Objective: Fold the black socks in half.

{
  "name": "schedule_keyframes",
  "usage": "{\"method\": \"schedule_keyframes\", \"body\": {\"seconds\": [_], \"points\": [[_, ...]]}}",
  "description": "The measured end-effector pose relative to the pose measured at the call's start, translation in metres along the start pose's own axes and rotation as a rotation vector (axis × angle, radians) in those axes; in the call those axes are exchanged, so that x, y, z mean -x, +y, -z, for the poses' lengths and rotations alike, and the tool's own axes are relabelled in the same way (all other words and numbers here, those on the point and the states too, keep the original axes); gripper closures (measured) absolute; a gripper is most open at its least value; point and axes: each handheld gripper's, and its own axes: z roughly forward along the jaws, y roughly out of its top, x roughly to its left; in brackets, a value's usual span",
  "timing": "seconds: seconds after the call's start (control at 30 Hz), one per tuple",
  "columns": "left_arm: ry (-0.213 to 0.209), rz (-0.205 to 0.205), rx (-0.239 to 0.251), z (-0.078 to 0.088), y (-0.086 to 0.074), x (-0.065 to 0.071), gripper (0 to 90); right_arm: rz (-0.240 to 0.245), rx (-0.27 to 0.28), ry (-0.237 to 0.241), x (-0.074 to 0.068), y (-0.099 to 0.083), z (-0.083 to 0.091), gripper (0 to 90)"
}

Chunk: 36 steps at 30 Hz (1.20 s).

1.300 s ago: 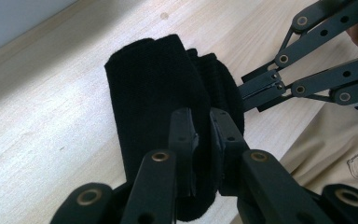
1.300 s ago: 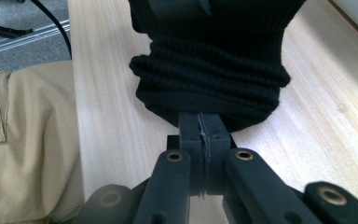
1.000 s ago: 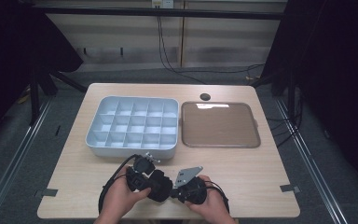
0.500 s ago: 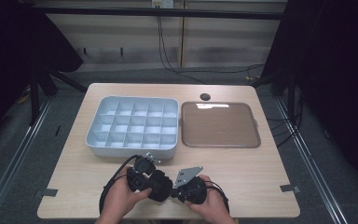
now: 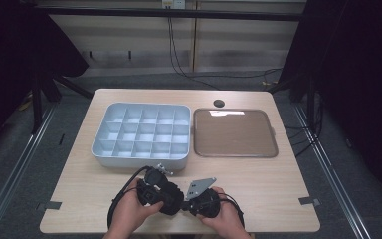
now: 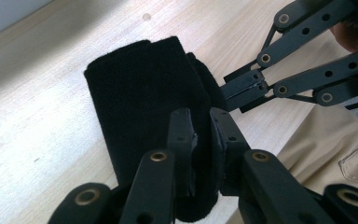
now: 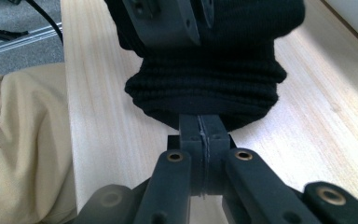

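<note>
A black knit cloth (image 6: 140,102), rolled or folded like a sock, is held just above the wooden table (image 5: 258,179) near its front edge. My left gripper (image 6: 203,135) is shut on a fold of it, with fabric between the two pads. My right gripper (image 7: 200,126) faces it from the other side, jaws pressed together on the cloth's ribbed edge (image 7: 205,88). In the left gripper view the right gripper (image 6: 242,88) comes in from the upper right and meets the cloth's side. From above, both hands hold the grippers close together around the cloth (image 5: 176,199).
A light grey tray (image 5: 104,149) with several compartments stands behind the hands, a flat brown tray (image 5: 273,144) to its right. A small dark round spot (image 5: 219,103) lies near the far edge. The person's tan trousers (image 7: 18,140) show past the table's front edge.
</note>
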Motion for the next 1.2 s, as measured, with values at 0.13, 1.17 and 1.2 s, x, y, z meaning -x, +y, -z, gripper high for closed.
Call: {"method": "schedule_keyframes", "body": {"seconds": [0.13, 1.17, 1.2], "points": [[0.002, -0.013, 0.001, -0.005, 0.001, 0.002, 78.3, 0.000, 0.000, -0.001, 0.000, 0.000, 0.000, 89.8], [0.059, 0.006, 0.012, -0.016, -0.003, -0.007, 78.6, -0.015, 0.004, -0.019, 0.003, -0.003, 0.004, 88.7], [0.056, 0.000, 0.017, -0.016, -0.003, -0.006, 78.1, -0.018, 0.002, -0.020, 0.003, -0.003, 0.004, 88.7]]}}
